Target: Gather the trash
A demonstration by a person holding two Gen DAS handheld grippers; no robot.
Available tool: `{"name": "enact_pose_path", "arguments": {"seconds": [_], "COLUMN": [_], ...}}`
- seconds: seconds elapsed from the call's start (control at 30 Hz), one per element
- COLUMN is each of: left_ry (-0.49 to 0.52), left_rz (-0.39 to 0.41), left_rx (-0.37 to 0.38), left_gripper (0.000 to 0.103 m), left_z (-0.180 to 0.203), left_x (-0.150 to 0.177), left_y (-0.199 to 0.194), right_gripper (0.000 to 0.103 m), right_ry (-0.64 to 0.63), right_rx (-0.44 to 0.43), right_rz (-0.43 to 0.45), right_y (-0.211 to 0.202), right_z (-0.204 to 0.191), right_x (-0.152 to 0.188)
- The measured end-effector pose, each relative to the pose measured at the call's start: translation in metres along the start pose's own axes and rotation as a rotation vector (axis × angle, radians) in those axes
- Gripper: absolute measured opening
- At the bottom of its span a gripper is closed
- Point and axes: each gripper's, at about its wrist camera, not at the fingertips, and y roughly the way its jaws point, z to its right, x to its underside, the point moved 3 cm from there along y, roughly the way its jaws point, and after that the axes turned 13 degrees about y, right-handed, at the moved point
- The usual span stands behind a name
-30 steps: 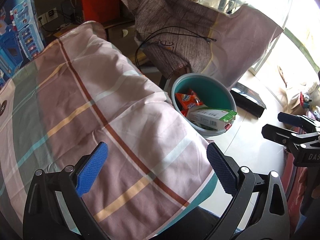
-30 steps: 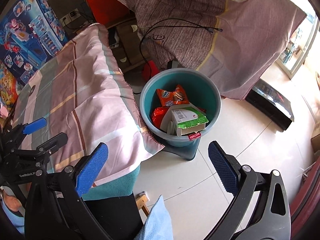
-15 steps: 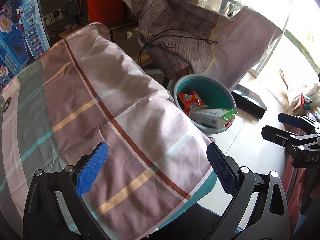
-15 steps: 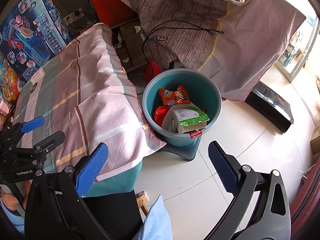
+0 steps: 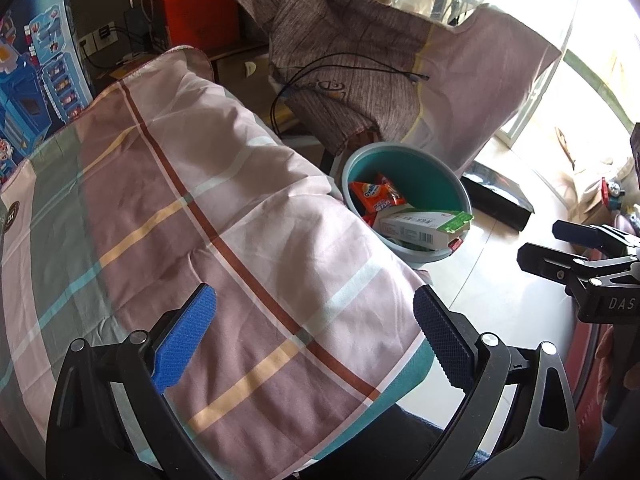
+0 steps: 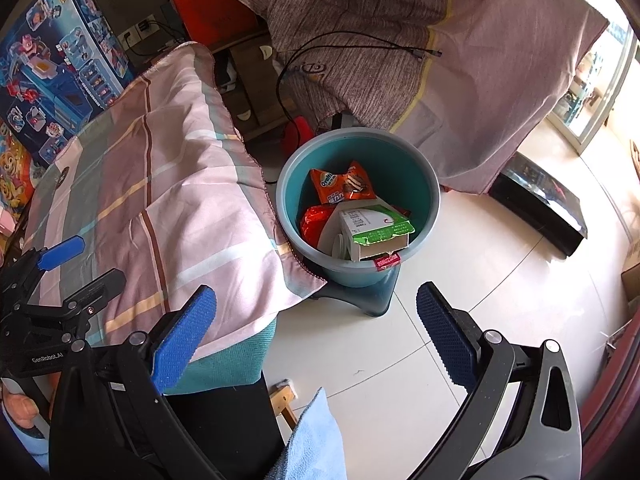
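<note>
A teal trash bin [image 6: 420, 184] stands on the tiled floor beside a cloth-covered table. It holds an orange snack wrapper [image 6: 340, 186], a red wrapper [image 6: 314, 220] and a white and green carton [image 6: 376, 232]. The bin also shows in the left wrist view [image 5: 456, 188]. My right gripper [image 6: 316, 336] is open and empty, above the floor in front of the bin. My left gripper [image 5: 316, 338] is open and empty, above the striped tablecloth [image 5: 200, 200]. Each gripper shows in the other's view, the right one [image 5: 576, 252] and the left one [image 6: 60, 268].
A chair draped with brown and pink cloth [image 6: 400, 40] and a black cable [image 6: 360, 40] stands behind the bin. A black flat object [image 6: 540, 204] lies on the floor at the right. Toy boxes [image 6: 52, 68] stand at the left. A light blue cloth [image 6: 312, 440] lies near the bottom.
Both views have shifted slightly: the bin sits a little more to the right in each. Both grippers stay open and empty. The trash in the bin has not moved.
</note>
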Motion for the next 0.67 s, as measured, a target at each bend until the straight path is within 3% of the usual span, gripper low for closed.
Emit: {"name": "enact_pose_path", "arguments": {"seconds": [0.67], "left_ry": [0.009], "left_rz": [-0.056], "left_rx": [0.009], "left_gripper": [0.099], "left_z": [0.001], "left_x": [0.004], "left_y": [0.016], "right_gripper": [0.096], "right_ry": [0.02], "right_rx": [0.012], "right_rz": [-0.01], "right_y": [0.007], "right_z": [0.007], "right_x": [-0.002]}}
